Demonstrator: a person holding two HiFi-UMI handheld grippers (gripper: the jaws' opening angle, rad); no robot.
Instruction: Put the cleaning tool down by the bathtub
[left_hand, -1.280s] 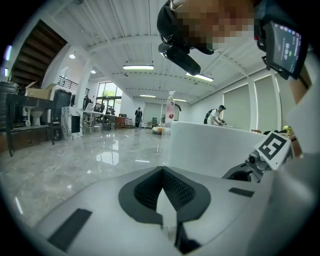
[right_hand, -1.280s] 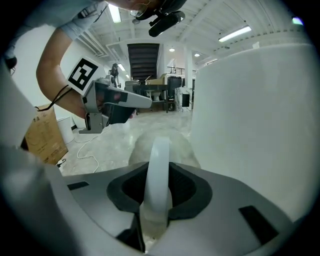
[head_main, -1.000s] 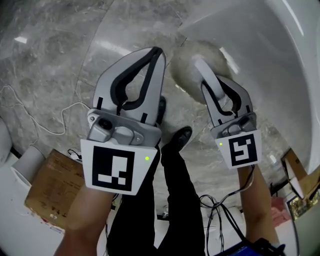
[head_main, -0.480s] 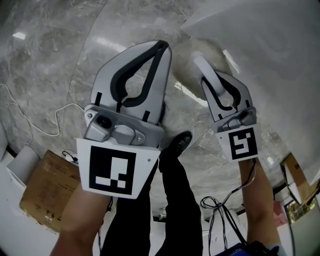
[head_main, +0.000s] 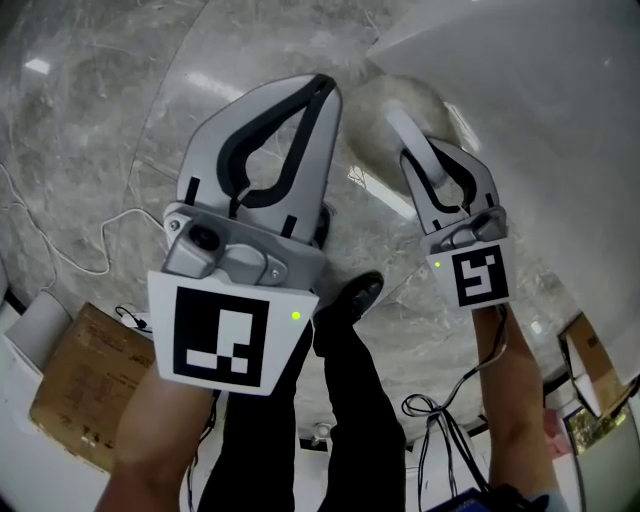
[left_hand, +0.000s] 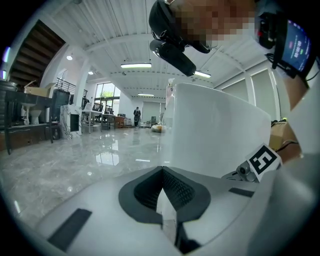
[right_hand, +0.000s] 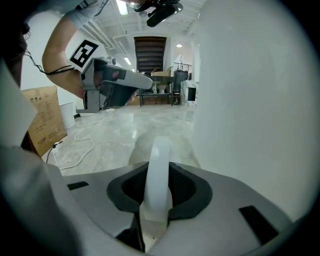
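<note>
Clamping a white plastic handle, the right gripper's (head_main: 428, 152) dark ribbed pads press on it from both sides, so the jaws stand only as far apart as the handle's thickness. That handle belongs to the cleaning tool (head_main: 388, 118), a pale fluffy round pad on a curved white stem. In the right gripper view the stem rises out of the right gripper (right_hand: 157, 172) as a narrow white arch, and the cleaning tool (right_hand: 158, 165) points down toward the floor. Its fluffy head hangs low, just beside the outer wall of the white smooth-sided bathtub (head_main: 545, 120). Whether it touches the floor I cannot tell.

The left gripper (head_main: 320, 88) has its jaws brought together at the tips with nothing between them. It hovers near the right one, well clear of the tool. In its own view the left gripper (left_hand: 162, 171) faces the curved tub wall (left_hand: 215, 132).

Below lies a polished grey marbled stone floor (head_main: 110, 110), glossy enough to mirror the ceiling lights. A thin white cable (head_main: 85, 258) trails across it toward a brown cardboard box (head_main: 70, 385) at the floor's near left edge. The person's black trousers and shoe (head_main: 352, 295) stand between the grippers.

The room is a large showroom hall with a white slatted ceiling, strip lights and a dark staircase (right_hand: 150, 50) at the far end.
</note>
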